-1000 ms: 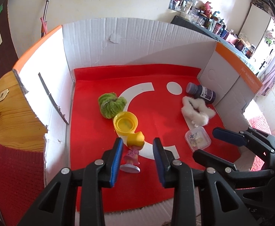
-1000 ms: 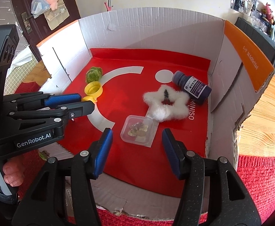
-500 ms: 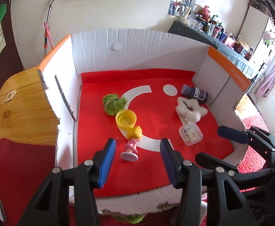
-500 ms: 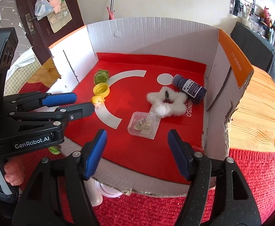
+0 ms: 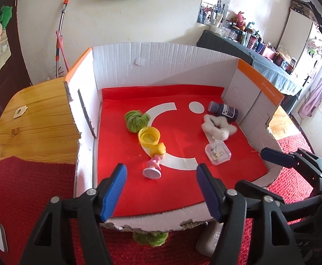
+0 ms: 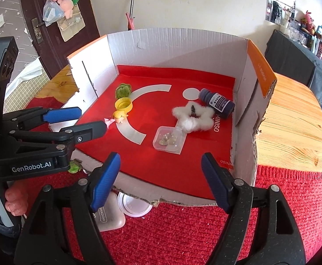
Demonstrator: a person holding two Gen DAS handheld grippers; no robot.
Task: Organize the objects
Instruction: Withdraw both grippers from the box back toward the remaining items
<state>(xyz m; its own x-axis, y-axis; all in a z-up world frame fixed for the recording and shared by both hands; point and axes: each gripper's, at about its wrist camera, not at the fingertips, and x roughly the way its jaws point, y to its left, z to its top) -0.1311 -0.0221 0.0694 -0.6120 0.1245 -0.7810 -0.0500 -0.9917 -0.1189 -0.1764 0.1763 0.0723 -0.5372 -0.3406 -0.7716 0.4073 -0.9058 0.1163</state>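
A white cardboard box (image 5: 165, 66) (image 6: 178, 44) with a red floor holds a green yarn ball (image 5: 136, 120) (image 6: 123, 90), a yellow cap (image 5: 149, 136) (image 6: 123, 105), a small doll (image 5: 155, 160) (image 6: 119, 117) lying down, a clear plastic case (image 5: 217, 152) (image 6: 168, 139), a white fluffy scrunchie (image 5: 218, 128) (image 6: 193, 117) and a dark bottle (image 5: 223, 111) (image 6: 217, 102). My left gripper (image 5: 161, 190) (image 6: 77, 121) hovers over the box's near edge, jaws opening, nothing between them. My right gripper (image 6: 161, 180) (image 5: 269, 167) hangs at the near edge too, jaws opening and empty.
The box stands on a red knitted mat (image 6: 183, 231) over a wooden table (image 6: 293, 121) (image 5: 33, 121). In front of the box lie a green fuzzy item (image 5: 150, 239), a beige case (image 6: 110, 216) and a white lid (image 6: 134, 205). A person's fingers (image 6: 15, 201) hold the left gripper.
Both grippers have pulled back and up from the box floor while their jaws spread wider. The doll and the clear case stay lying in the box.
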